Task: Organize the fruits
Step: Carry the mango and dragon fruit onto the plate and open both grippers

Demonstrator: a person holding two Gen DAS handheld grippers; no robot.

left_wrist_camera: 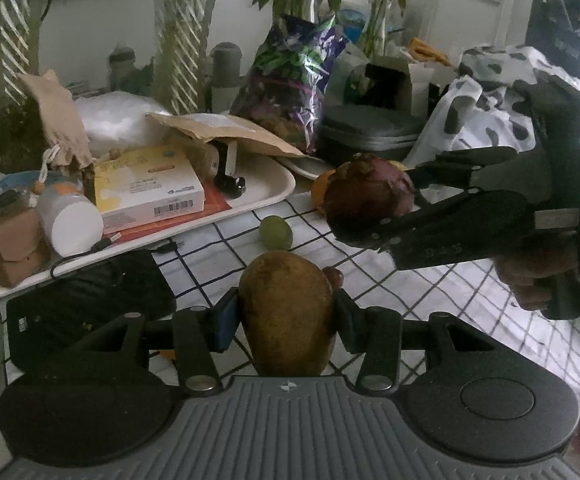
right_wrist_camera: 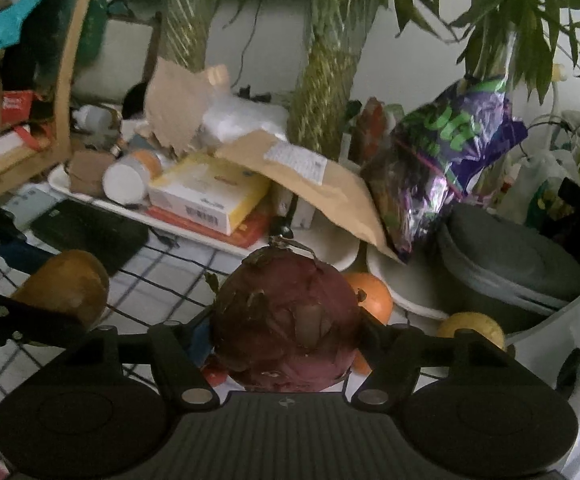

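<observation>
My left gripper [left_wrist_camera: 286, 312] is shut on a brown mango [left_wrist_camera: 288, 312] and holds it above the checked tablecloth [left_wrist_camera: 430, 292]. My right gripper [right_wrist_camera: 286, 328] is shut on a dark red dragon fruit [right_wrist_camera: 286, 320]. In the left wrist view the right gripper [left_wrist_camera: 374, 208] holds the dragon fruit [left_wrist_camera: 366, 196] up at the right. The mango also shows at the left of the right wrist view [right_wrist_camera: 70, 284], between the left gripper's fingers [right_wrist_camera: 22, 260]. A green grape-like fruit [left_wrist_camera: 276, 233] lies on the cloth. An orange [right_wrist_camera: 374, 296] and a yellow fruit [right_wrist_camera: 478, 328] lie near a white bowl [right_wrist_camera: 410, 300].
A white tray [left_wrist_camera: 266, 196] piled with boxes, a bottle and a paper envelope stands at the back left. A black device [left_wrist_camera: 90, 300] lies on the cloth at left. A purple foil bag [left_wrist_camera: 290, 80], a grey case [left_wrist_camera: 370, 132] and potted plants stand behind.
</observation>
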